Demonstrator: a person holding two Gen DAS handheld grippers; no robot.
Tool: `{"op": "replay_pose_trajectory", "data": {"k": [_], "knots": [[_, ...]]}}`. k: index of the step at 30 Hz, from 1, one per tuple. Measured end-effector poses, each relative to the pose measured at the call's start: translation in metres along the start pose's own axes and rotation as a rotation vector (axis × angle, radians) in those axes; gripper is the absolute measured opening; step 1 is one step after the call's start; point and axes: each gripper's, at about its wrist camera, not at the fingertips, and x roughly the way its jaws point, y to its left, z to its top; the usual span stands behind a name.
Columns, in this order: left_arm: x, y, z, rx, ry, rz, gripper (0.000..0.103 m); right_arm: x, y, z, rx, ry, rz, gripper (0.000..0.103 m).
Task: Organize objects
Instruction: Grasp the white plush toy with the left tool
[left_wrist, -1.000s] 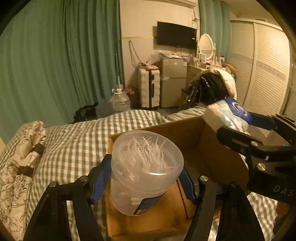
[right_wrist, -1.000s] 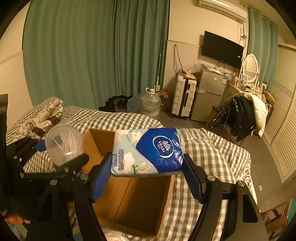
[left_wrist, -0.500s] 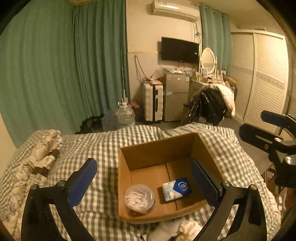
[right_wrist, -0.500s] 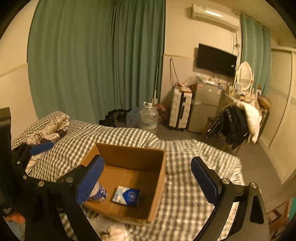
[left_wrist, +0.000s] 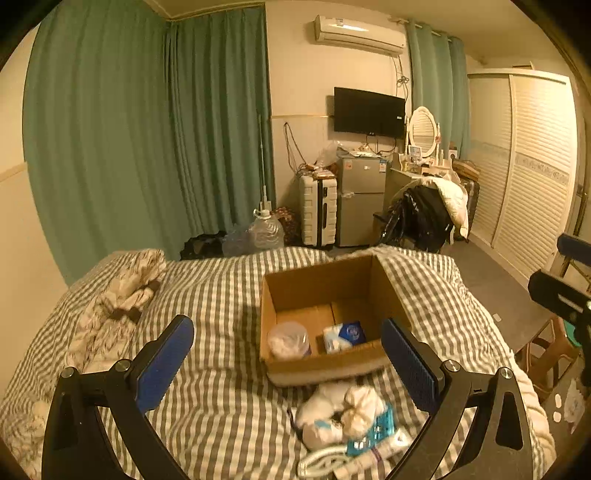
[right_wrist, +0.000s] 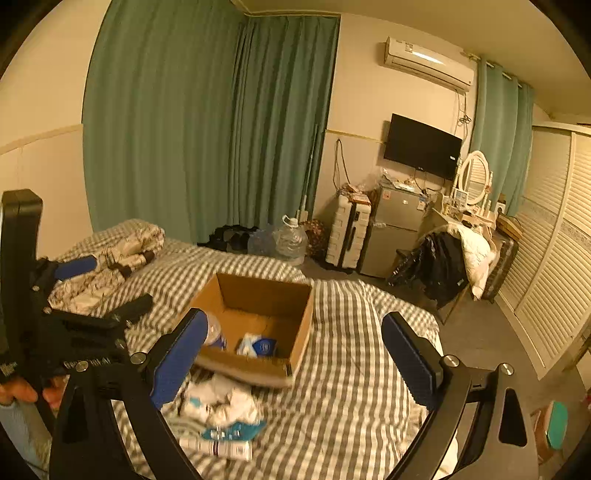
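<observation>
Left wrist view: left gripper (left_wrist: 286, 356) spread wide, blue pads (left_wrist: 164, 363) well apart, nothing between them. Box (left_wrist: 321, 363) sits on the checked bed (left_wrist: 210, 295), ahead of the gripper and slightly right of centre, its near wall framed between the two pads but farther off. Inside the box, near side: jar (left_wrist: 288, 339) on the left, tissue pack (left_wrist: 344, 335) just right of it; whether they touch cannot be told. Both lie on the box floor, apart from either gripper. Nearer than the box, a blurred white heap (left_wrist: 341, 411) lies on the bed with a teal packet (left_wrist: 371, 434) and a white tube at its near edge. Right gripper shows at the far right edge of this view, dark frame with one blue pad.

Right wrist view: right gripper (right_wrist: 291, 362) likewise spread, pads (right_wrist: 408, 360) wide, holding nothing. Box (right_wrist: 301, 332) ahead, left of centre; the left pad overlaps its near left corner in the picture. Jar (right_wrist: 215, 332) is partly hidden behind that pad; tissue pack (right_wrist: 258, 345) plain on the box floor. White heap (right_wrist: 221, 400) sits near the box's near wall, teal packet (right_wrist: 236, 430) and tube (right_wrist: 218, 448) nearer still. Left gripper (right_wrist: 88, 295) shows at the left edge, held in a hand (right_wrist: 26, 393) and spread, over the bed (right_wrist: 343, 387), left of the box.
</observation>
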Motion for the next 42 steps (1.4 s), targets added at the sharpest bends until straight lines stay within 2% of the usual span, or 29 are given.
{"op": "replay_pose_trajectory", "data": {"k": [3,7,11,15,18,21,29,32,35,37,38,42], "knots": [[-0.003,-0.003,-0.022,-0.001,0.014,0.021,0.103,-0.005,0.004,-0.027,0.008,0.028,-0.034,0.096],[0.006,-0.006,-0.059,-0.006,0.053,0.054,0.103,0.011,0.007,-0.068,0.029,0.094,-0.038,0.096],[0.032,-0.009,-0.097,-0.015,0.119,0.067,0.103,0.043,0.009,-0.112,0.067,0.182,-0.017,0.096],[0.068,-0.016,-0.13,0.01,0.222,0.073,0.103,0.082,0.008,-0.146,0.094,0.297,-0.029,0.096],[0.092,-0.023,-0.145,0.031,0.282,0.09,0.103,0.096,0.008,-0.159,0.094,0.323,-0.018,0.096],[0.111,-0.029,-0.153,0.038,0.335,0.068,0.103,0.102,0.008,-0.166,0.096,0.332,-0.013,0.096],[0.152,-0.041,-0.165,0.059,0.426,0.045,0.102,0.127,0.009,-0.182,0.119,0.392,0.018,0.096],[0.166,-0.05,-0.171,0.09,0.471,0.041,0.095,0.13,0.009,-0.183,0.123,0.403,0.027,0.096],[0.173,-0.055,-0.172,0.096,0.486,0.004,0.087,0.131,0.008,-0.183,0.131,0.405,0.033,0.096],[0.176,-0.057,-0.173,0.091,0.493,-0.032,0.07,0.131,0.008,-0.184,0.134,0.406,0.032,0.096],[0.176,-0.057,-0.174,0.086,0.499,-0.057,0.066,0.131,0.009,-0.185,0.134,0.407,0.029,0.096],[0.165,-0.057,-0.174,0.086,0.474,-0.081,0.065,0.13,0.009,-0.185,0.135,0.409,0.028,0.096]]}}
